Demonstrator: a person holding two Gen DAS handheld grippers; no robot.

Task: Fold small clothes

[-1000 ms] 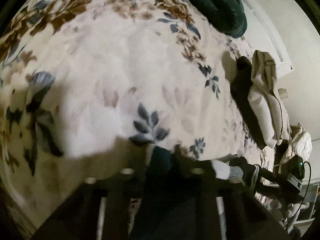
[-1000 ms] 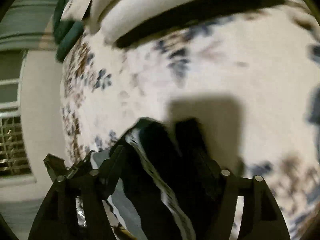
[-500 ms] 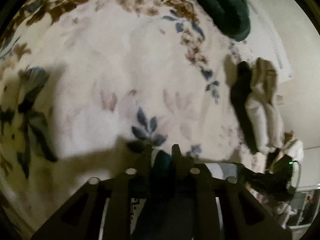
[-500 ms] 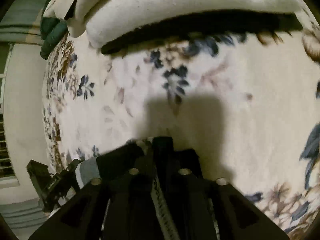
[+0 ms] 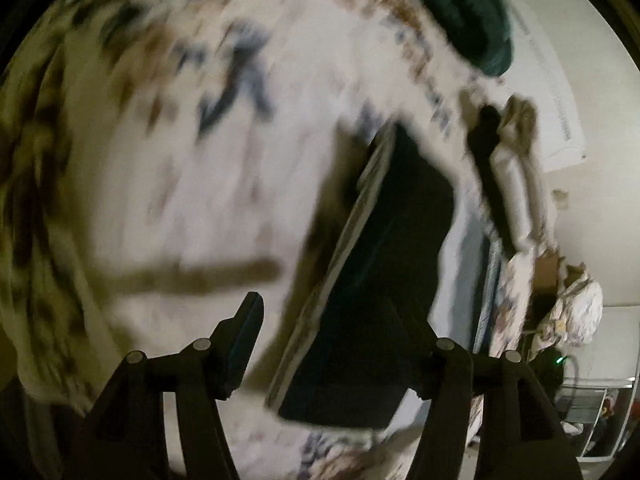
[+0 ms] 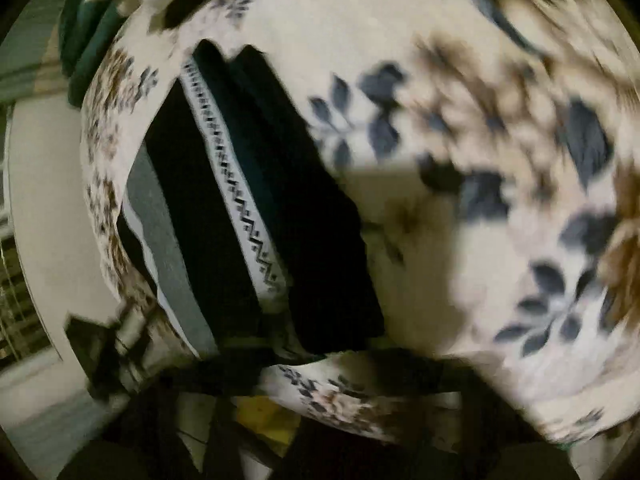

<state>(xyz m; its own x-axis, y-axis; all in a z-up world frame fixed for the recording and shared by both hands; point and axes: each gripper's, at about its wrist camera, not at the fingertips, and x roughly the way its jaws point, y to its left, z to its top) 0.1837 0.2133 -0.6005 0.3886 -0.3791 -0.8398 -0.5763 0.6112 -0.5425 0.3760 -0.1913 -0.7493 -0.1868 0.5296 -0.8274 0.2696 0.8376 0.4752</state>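
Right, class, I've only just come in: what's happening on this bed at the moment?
A person with a gripper in each hand is folding small clothes on a floral blanket. A dark garment with a white patterned band lies folded flat there. The left gripper has just been opening, and nothing is pinched between its fingers. The right gripper is too blurred to see; it appears shut and empty. A green blanket lies beyond.

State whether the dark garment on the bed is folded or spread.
Folded: the dark garment lies on the floral blanket as a narrow stacked strip, patterned band along it.
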